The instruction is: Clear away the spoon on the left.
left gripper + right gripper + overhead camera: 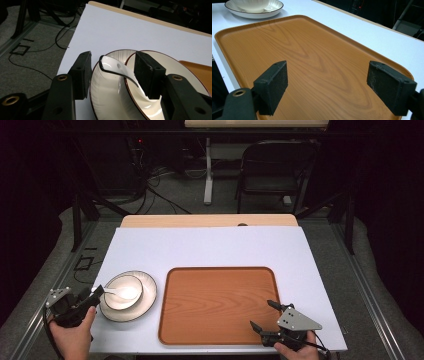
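White table [210,247] holds a wooden tray [217,305] amid dark surroundings.

Right gripper [327,87] jaws wide apart, nothing between them, hovering over near corner of wooden tray [307,50]. Tray bare, lies on white table [372,32]. Far left: rimmed plate [272,8] holding 1 white bowl [249,5].
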Demonstrator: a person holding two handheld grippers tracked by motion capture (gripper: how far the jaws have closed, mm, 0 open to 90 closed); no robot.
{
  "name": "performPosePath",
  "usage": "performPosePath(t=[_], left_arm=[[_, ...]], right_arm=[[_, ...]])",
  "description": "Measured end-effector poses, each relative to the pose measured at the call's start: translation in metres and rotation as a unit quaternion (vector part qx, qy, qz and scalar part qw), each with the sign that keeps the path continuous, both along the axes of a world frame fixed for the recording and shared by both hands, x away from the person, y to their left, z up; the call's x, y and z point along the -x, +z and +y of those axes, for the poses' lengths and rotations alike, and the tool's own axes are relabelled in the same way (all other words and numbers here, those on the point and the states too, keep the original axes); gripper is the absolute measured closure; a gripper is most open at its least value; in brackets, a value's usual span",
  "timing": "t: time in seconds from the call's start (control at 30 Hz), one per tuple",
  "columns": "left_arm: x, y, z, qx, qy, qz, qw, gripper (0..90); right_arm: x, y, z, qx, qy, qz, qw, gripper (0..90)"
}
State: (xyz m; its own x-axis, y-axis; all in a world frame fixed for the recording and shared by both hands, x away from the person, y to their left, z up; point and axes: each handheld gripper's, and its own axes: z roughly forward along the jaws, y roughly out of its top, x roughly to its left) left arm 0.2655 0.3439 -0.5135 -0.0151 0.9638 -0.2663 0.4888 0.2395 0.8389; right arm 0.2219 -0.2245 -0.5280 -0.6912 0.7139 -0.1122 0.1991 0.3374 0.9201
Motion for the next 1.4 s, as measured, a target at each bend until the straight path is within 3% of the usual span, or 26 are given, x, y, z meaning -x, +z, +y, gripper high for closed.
performPosePath(t=[0.13, 0.37, 0.53, 0.7, 1.4], left_arm=[[-0.005, -0.006, -0.001, 0.023, -0.004, 0.006, 0.9997, 47.2], [-0.015, -0.012, -0.004, 0.045, -0.014, 0.019, 0.9987, 48.1], [-0.020, -0.015, -0.005, 0.043, -0.014, 0.017, 0.9988, 53.9], [-0.022, -0.019, -0.005, 0.063, -0.022, 0.007, 0.9977, 59.8], [-0.022, -0.003, -0.016, 0.061, -0.049, -0.025, 0.9966, 79.3]], right_arm=[[0.000, 0.000, 0.000, 0.000, 0.000, 0.000, 1.0000, 16.8], [0.000, 0.000, 0.000, 0.000, 0.000, 0.000, 1.0000, 16.7], [0.000, 0.000, -0.001, -0.001, 0.000, 0.001, 1.0000, 16.7], [0.000, 0.000, -0.001, 0.000, 0.001, 0.000, 1.0000, 16.8], [0.000, 0.000, -0.001, 0.000, 0.001, -0.001, 1.0000, 16.8]])
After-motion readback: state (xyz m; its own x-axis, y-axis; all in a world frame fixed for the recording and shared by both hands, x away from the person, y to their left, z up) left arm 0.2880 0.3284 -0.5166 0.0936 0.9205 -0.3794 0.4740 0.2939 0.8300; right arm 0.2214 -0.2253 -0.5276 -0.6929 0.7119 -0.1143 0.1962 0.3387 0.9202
